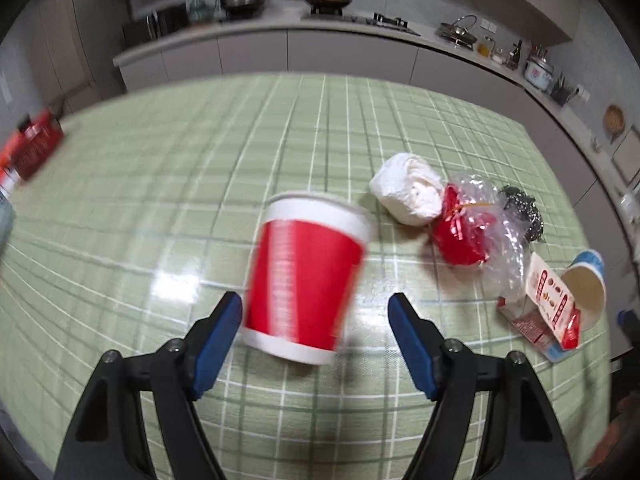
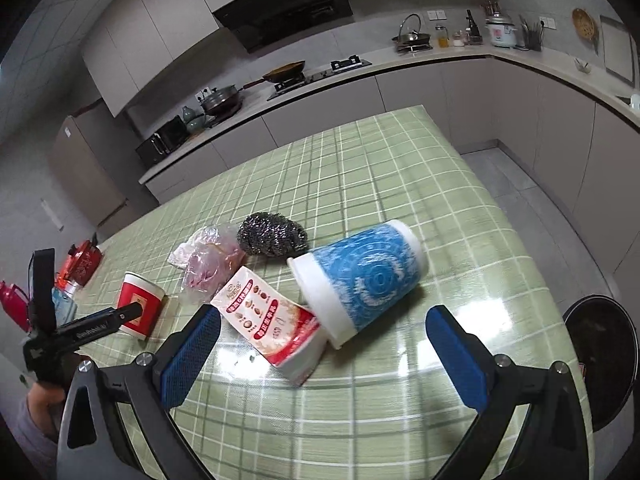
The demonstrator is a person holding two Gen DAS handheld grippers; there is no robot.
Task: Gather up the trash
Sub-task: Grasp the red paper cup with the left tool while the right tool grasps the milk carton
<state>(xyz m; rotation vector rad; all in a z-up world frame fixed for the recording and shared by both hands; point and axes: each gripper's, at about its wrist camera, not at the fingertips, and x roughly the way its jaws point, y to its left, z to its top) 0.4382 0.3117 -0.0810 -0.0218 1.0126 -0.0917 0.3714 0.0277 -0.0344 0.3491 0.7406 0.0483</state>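
A red paper cup (image 1: 308, 276) with white bands stands on the green checked table (image 1: 160, 200), blurred. It is between the fingers of my left gripper (image 1: 316, 320), which is open; the left pad is close to the cup and the right pad is clearly apart from it. My right gripper (image 2: 324, 320) is open above a blue-and-white cup (image 2: 360, 280) lying on its side and a red-and-white carton (image 2: 272, 320) leaning against its mouth. The right wrist view also shows the red cup (image 2: 140, 304) at far left.
Crumpled white paper (image 1: 408, 190), red foil in a clear plastic bag (image 1: 468, 232) and a steel scourer (image 2: 272, 234) lie mid-table. Red packets (image 2: 80, 264) sit at the left edge. A dark round bin (image 2: 600, 360) stands off the table's right side. Kitchen counters run behind.
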